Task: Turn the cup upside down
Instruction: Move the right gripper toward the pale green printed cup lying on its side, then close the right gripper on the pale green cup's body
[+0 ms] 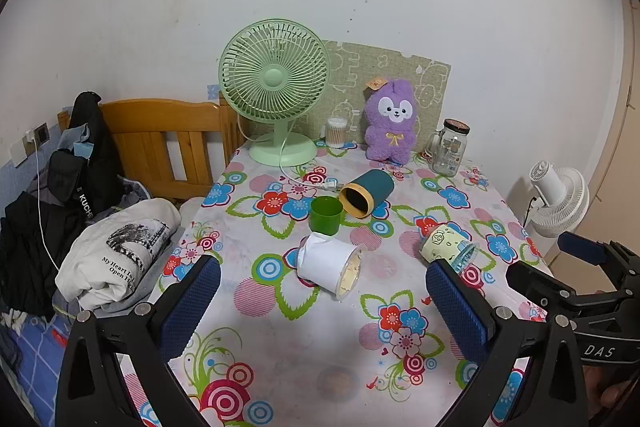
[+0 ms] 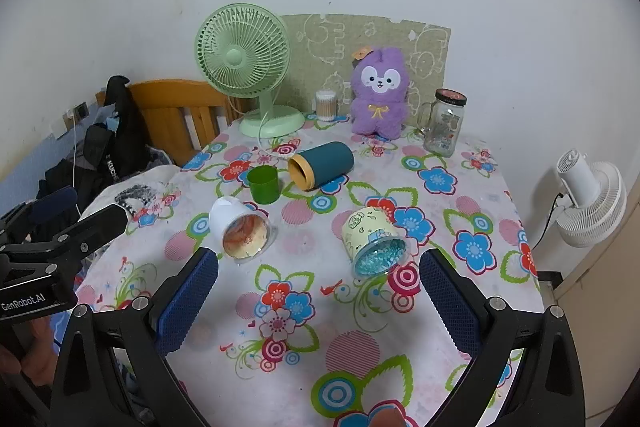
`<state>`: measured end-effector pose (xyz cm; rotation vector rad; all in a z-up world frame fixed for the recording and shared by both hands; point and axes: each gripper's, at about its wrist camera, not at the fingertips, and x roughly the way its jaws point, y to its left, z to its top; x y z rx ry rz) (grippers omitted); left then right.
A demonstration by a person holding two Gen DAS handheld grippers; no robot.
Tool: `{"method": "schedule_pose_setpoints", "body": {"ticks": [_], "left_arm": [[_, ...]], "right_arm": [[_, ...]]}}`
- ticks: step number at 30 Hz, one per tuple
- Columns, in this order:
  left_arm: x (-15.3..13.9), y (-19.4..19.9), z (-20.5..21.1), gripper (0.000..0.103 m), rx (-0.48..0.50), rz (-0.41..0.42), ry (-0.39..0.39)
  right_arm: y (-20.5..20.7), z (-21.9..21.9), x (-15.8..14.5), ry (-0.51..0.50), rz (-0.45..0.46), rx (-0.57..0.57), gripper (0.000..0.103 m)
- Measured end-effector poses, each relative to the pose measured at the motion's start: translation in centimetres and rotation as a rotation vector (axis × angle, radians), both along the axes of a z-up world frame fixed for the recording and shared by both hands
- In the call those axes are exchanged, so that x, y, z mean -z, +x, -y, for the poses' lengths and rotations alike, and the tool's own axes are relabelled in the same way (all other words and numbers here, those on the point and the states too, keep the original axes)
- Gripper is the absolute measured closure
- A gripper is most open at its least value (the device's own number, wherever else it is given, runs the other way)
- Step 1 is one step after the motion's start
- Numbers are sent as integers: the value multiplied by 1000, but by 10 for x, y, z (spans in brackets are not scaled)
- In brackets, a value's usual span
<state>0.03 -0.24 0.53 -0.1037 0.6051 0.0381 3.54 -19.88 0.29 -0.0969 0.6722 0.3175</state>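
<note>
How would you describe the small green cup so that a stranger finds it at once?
Start at the tall mint-green desk fan at the back of the flowered tablecloth. Toward the near edge stands a small dark-green plastic cup. Unlike the three cups around it, it is upright.

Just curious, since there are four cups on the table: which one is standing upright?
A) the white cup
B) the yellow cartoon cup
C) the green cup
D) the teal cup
C: the green cup stands with its mouth up, while the white cup, teal cup and yellow cup lie on their sides.
</note>
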Motion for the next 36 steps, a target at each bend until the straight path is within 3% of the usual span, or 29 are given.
{"method": "schedule_pose_setpoints", "body": {"ticks": [11, 36], "left_arm": [[1, -1, 0, 0, 2, -6, -8], [33, 28, -2, 0, 9, -91, -28]], "right_arm": [[-1, -2, 3, -9, -8, -1, 1], [34, 3, 31, -50, -97, 16, 1]]}}
